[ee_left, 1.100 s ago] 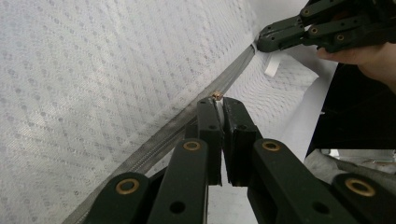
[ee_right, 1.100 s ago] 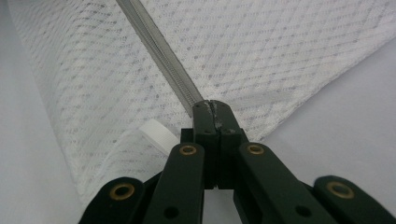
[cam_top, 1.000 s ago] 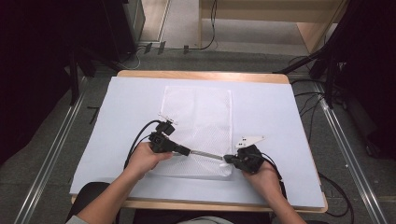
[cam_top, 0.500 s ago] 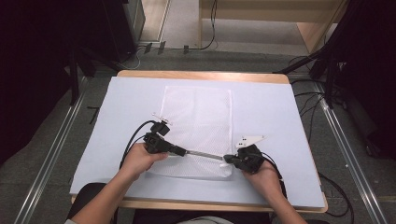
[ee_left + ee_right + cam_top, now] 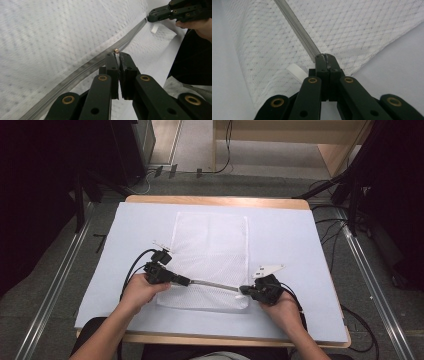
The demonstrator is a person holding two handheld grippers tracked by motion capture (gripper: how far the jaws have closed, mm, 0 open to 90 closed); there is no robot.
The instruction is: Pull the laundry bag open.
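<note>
Leftward along the zipper (image 5: 212,285) the left gripper (image 5: 184,281) has drawn since a second ago; its fingers (image 5: 113,65) pinch the small brass pull (image 5: 116,51). Right gripper (image 5: 244,290) clamps the zipper's end, low in the frame. White mesh bag (image 5: 210,250) lies flat at the bench (image 5: 300,245) centre.

I count one white mesh zipper bag (image 5: 210,255), one grey zipper (image 5: 212,284), one white tab (image 5: 297,72), and my two grippers (image 5: 186,281) (image 5: 243,290).

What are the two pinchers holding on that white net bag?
The left hand-held gripper pinches the brass zipper pull. The right hand-held gripper clamps the mesh bag at the zipper's end.
</note>
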